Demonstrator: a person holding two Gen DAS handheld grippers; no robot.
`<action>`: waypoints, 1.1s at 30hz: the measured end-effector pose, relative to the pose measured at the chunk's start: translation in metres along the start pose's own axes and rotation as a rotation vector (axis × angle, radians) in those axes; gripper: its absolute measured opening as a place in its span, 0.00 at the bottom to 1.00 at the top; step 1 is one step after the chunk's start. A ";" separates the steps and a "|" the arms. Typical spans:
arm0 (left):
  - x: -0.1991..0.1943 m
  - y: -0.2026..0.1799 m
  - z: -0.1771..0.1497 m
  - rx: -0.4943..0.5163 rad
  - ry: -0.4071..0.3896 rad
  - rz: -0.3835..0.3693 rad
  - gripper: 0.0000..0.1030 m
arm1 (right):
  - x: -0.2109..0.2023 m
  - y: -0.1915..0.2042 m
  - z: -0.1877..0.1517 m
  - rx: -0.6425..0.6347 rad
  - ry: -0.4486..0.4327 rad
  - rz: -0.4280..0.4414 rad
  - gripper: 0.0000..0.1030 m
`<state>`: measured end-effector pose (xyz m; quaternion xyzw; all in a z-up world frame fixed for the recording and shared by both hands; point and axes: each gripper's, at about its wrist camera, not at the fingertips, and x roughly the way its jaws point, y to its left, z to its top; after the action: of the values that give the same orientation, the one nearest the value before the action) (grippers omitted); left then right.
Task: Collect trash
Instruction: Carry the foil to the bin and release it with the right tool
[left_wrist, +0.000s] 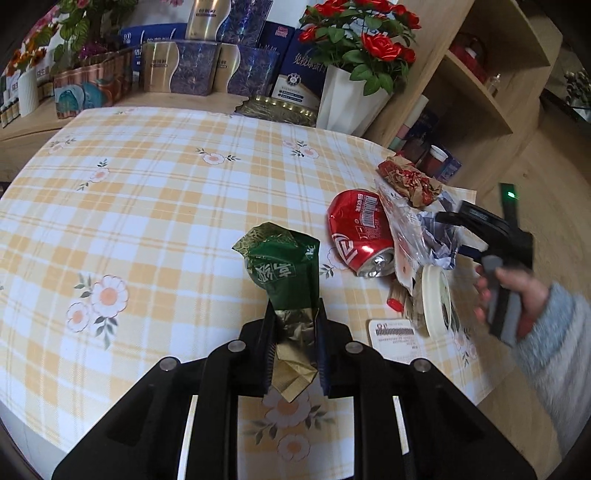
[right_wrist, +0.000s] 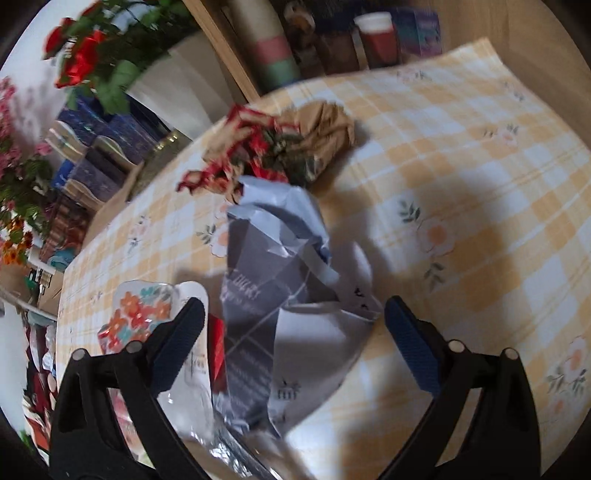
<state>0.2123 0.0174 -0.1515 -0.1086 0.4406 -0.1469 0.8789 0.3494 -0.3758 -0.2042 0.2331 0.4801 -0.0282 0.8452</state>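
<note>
My left gripper (left_wrist: 294, 314) is shut on a crumpled green and gold wrapper (left_wrist: 284, 269) and holds it above the checked tablecloth (left_wrist: 147, 206). To its right lies a trash pile: a crushed red can (left_wrist: 360, 232), clear plastic (left_wrist: 402, 236), a red and brown crumpled wrapper (left_wrist: 408, 181), a white tape roll (left_wrist: 436, 299). My right gripper (right_wrist: 293, 317) is open, its fingers on either side of a crumpled grey-white paper (right_wrist: 284, 291). The red and brown wrapper (right_wrist: 280, 147) lies beyond it. The right gripper (left_wrist: 448, 218) also shows in the left wrist view at the pile.
A white vase of red roses (left_wrist: 347, 99) and several boxes (left_wrist: 192, 66) stand at the table's far edge. A wooden shelf (left_wrist: 480, 85) stands to the right. A white label (left_wrist: 395, 339) lies near the front edge. A floral plastic packet (right_wrist: 140, 314) lies by my right gripper's left finger.
</note>
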 end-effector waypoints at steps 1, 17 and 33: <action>-0.003 0.001 -0.002 -0.001 0.000 -0.005 0.18 | 0.005 -0.001 0.000 0.023 0.023 -0.001 0.71; -0.039 -0.007 -0.029 0.056 0.000 -0.051 0.18 | -0.122 -0.017 -0.013 -0.026 -0.337 -0.027 0.57; -0.106 -0.014 -0.075 0.096 -0.033 -0.084 0.18 | -0.205 0.002 -0.154 -0.149 -0.237 0.197 0.57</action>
<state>0.0895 0.0371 -0.1127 -0.0869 0.4134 -0.2029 0.8834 0.1170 -0.3457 -0.1010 0.2110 0.3528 0.0633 0.9094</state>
